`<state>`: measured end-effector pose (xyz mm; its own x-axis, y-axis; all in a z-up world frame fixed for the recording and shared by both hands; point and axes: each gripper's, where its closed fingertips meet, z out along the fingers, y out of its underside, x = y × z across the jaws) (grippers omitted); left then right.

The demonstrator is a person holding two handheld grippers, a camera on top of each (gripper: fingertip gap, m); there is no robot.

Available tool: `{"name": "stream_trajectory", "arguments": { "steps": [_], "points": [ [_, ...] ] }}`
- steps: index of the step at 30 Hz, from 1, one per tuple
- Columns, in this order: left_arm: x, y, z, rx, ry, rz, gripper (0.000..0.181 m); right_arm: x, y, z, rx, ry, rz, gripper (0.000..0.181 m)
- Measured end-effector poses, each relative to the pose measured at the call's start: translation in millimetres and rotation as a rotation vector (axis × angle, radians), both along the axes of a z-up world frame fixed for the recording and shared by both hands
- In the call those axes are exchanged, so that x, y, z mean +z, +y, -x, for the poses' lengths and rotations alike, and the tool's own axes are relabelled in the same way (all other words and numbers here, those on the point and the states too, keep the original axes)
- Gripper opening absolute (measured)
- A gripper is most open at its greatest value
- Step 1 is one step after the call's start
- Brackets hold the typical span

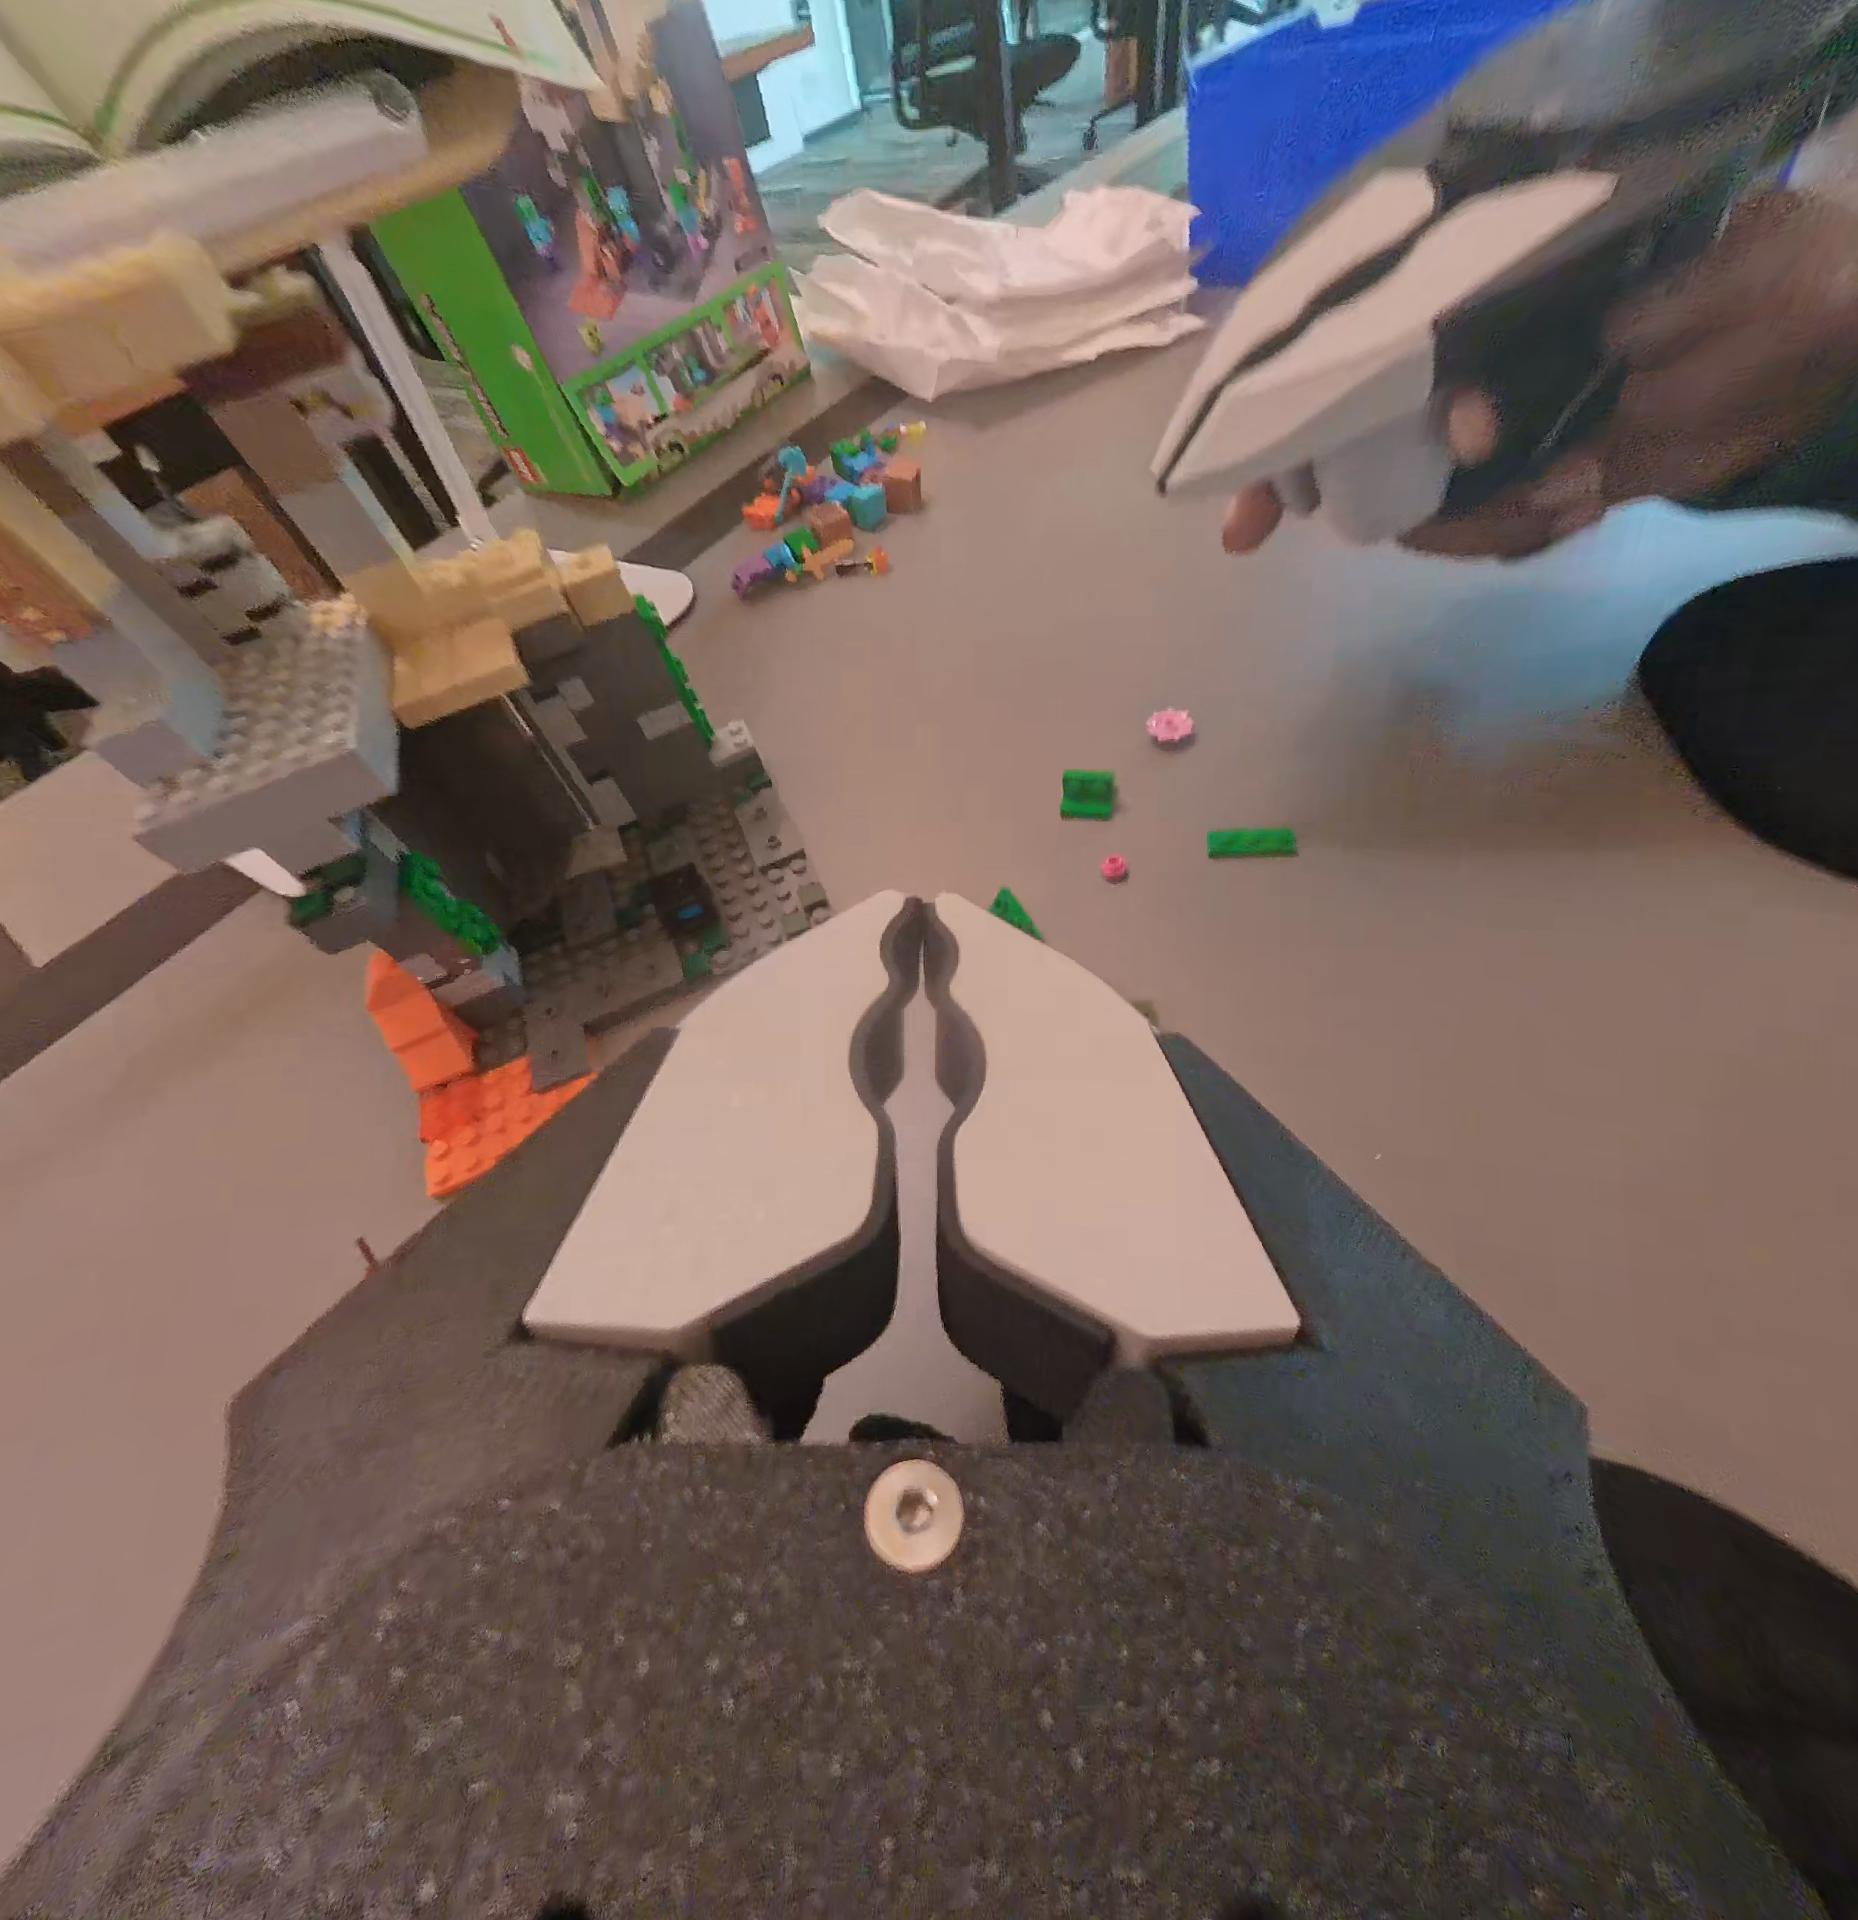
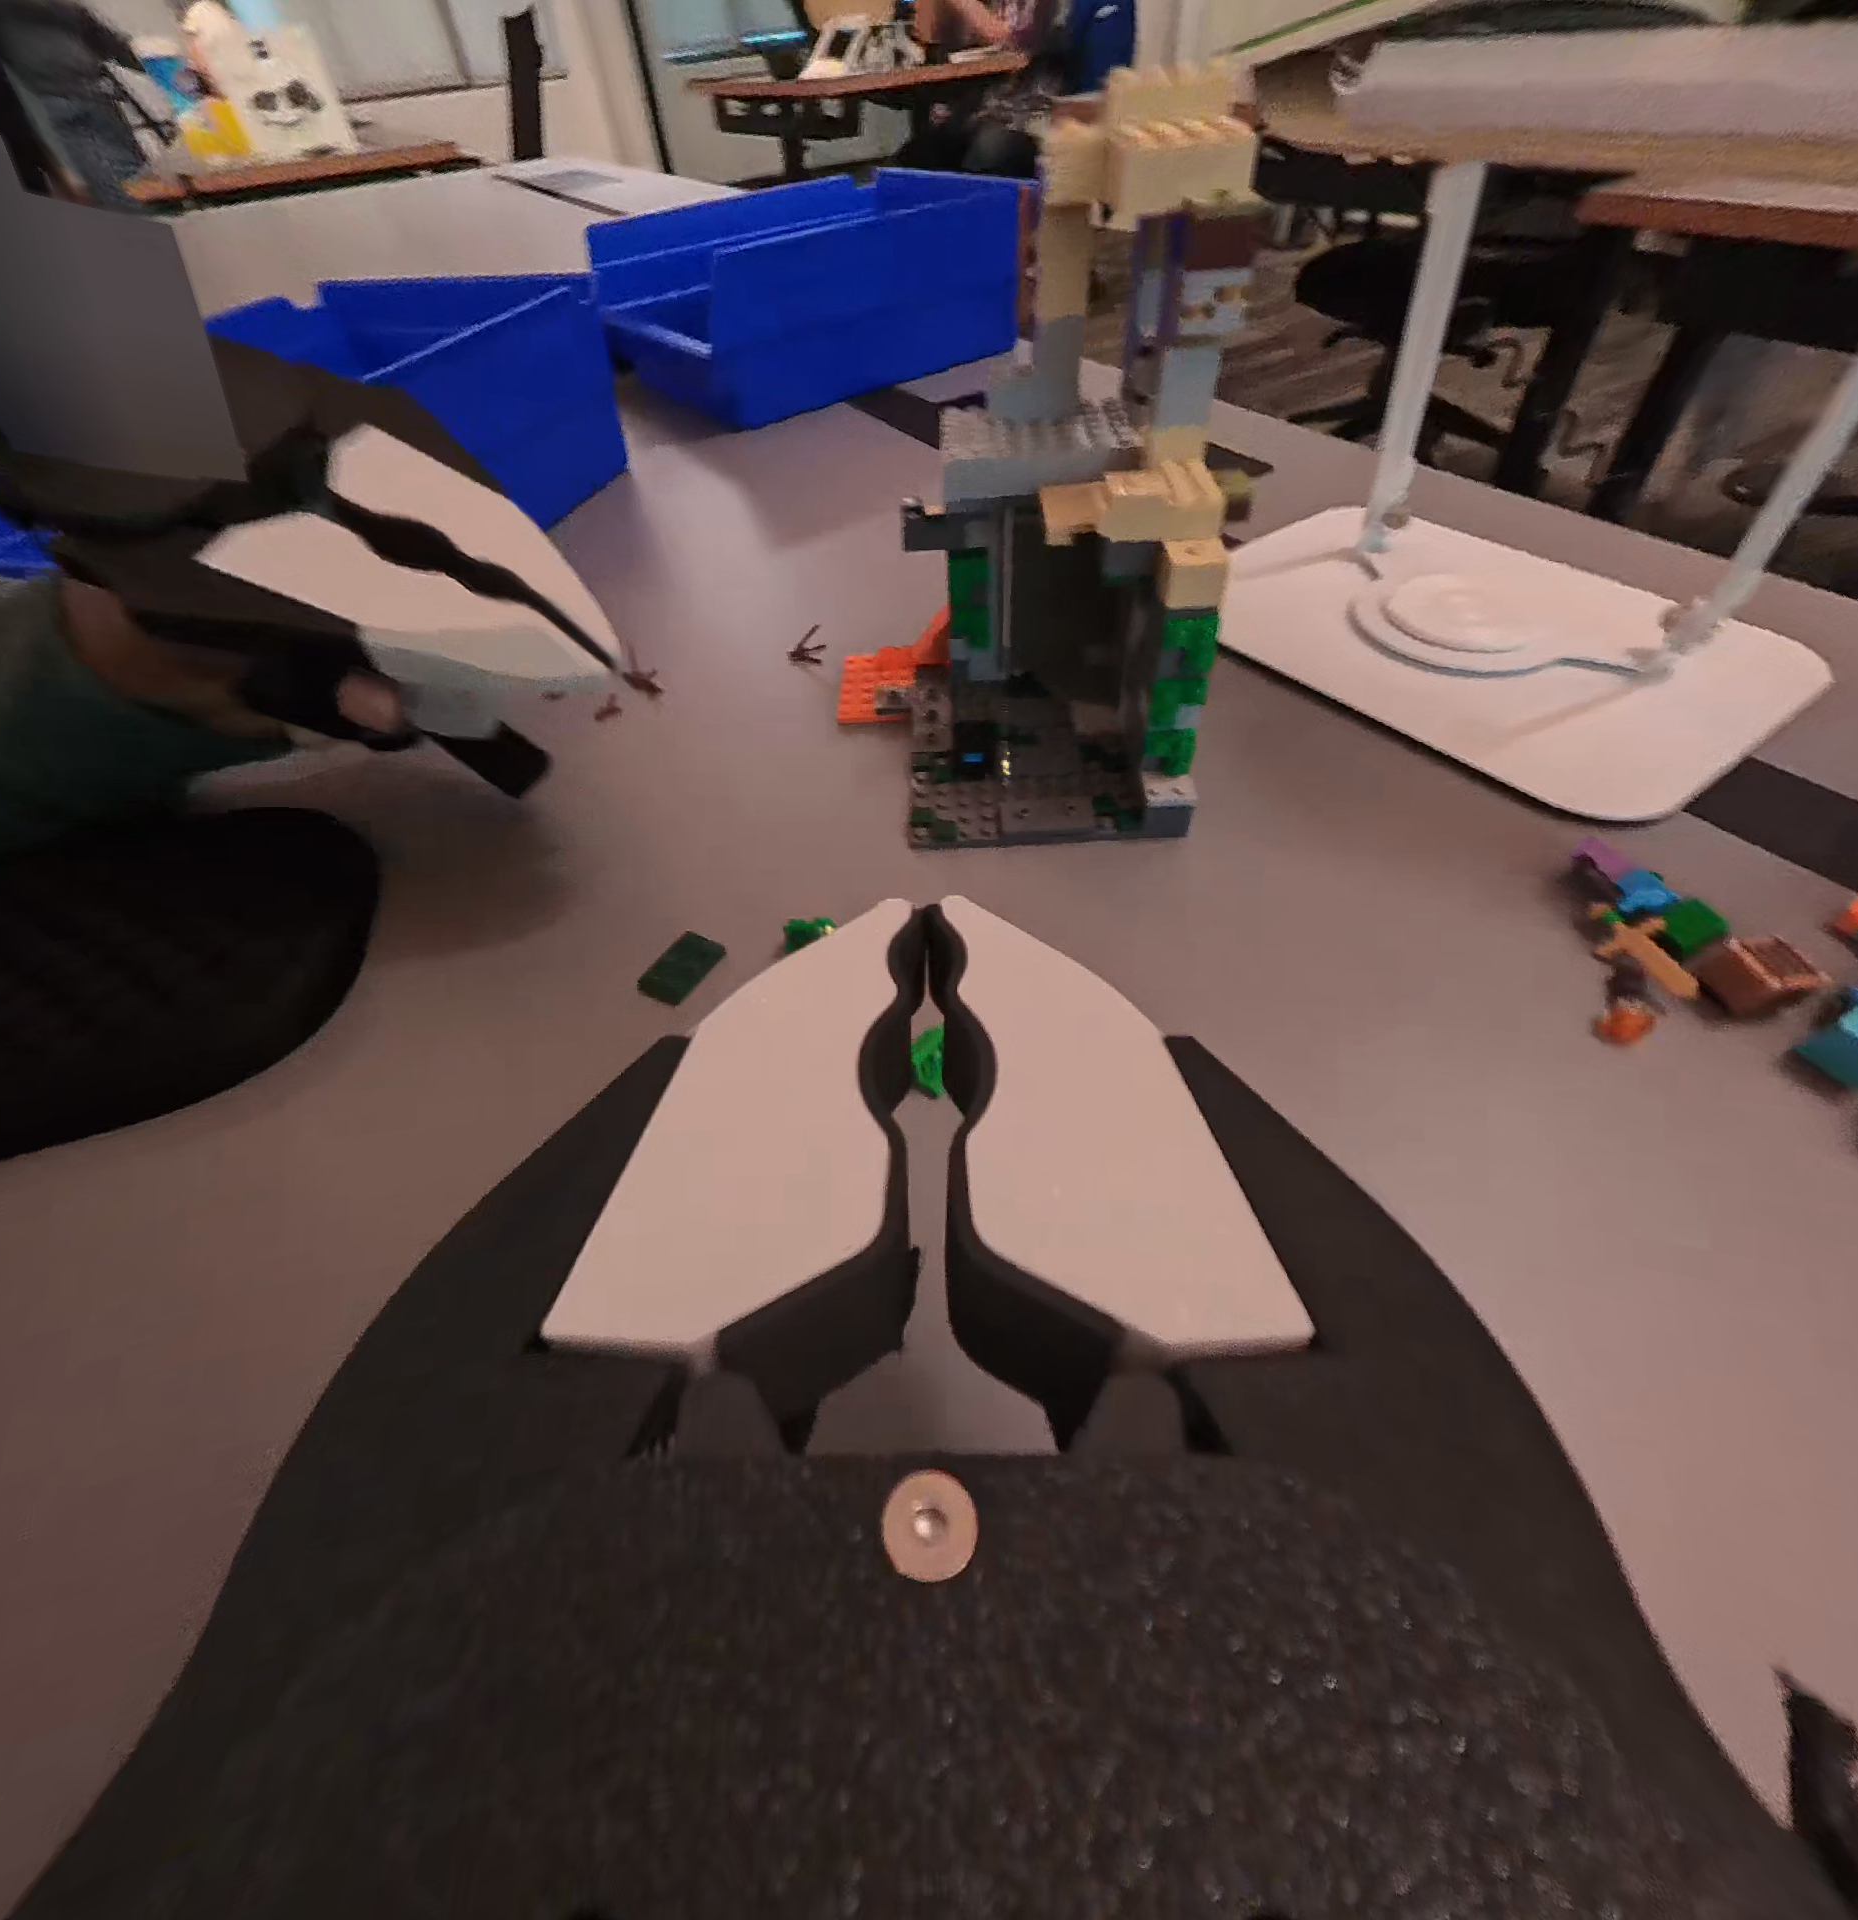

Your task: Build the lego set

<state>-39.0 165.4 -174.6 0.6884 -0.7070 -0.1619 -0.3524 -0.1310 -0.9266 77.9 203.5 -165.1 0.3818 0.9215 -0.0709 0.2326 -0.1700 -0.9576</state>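
The tall lego build (image 1: 592,727) of grey, tan, green and orange bricks stands on the grey table, left of my left gripper (image 1: 920,914). That gripper is shut with nothing showing between its tips. My right gripper (image 2: 927,914) is also shut and points at the build (image 2: 1070,623). A small green piece (image 2: 930,1060) shows through the gap behind its tips, apparently on the table below. Loose green bricks (image 1: 1088,795) and pink flower pieces (image 1: 1171,725) lie on the table. The right gripper (image 1: 1174,473) hovers blurred at upper right in the left wrist view.
A dark green tile (image 2: 681,966) and tiny dark red pieces (image 2: 644,681) lie near the left gripper (image 2: 618,665). A pile of colourful pieces (image 1: 831,499), the set's box (image 1: 613,312), white bags (image 1: 1008,281), blue bins (image 2: 800,291), a white stand base (image 2: 1527,665) and a black pad (image 2: 125,966) surround the build. Across from one pair of fingers to the other is roughly 12 centimetres. The tall lego build (image 1: 592,727) lies around 15 centimetres away from my left fingertips.
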Motion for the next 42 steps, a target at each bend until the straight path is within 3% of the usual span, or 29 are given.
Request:
{"name": "stream_trajectory", "arguments": {
  "steps": [7, 11, 14, 19, 25, 42],
  "points": [
    [72.4, -26.3, 35.4, 0.164, -0.046, -0.059, 0.000, -10.6, 9.1, -18.9, -0.070, 0.019, 0.008, 0.000],
    [117.7, -44.5, 103.2, 0.318, -0.010, -0.068, 0.000, -8.8, 6.8, -22.8, -0.066, 0.058, 0.046, 0.000],
    [129.7, -57.3, 167.9, 0.453, 0.062, -0.021, 0.004, -3.3, 4.4, -25.0, -0.062, 0.075, 0.043, 0.000],
    [107.2, -81.5, 271.1, 0.652, 0.192, 0.182, 0.024, 1.5, 1.0, -23.5, -0.048, 0.088, 0.042, 0.000],
    [62.0, -110.6, 355.0, 0.734, 0.287, 0.455, 0.026, -3.9, -1.0, -19.9, -0.034, 0.089, 0.072, 0.000],
    [-36.3, -131.5, 446.2, 0.665, 0.652, 1.029, 0.035, -17.2, -6.7, -13.1, 0.011, 0.057, 0.106, 0.000]
  ]
}}
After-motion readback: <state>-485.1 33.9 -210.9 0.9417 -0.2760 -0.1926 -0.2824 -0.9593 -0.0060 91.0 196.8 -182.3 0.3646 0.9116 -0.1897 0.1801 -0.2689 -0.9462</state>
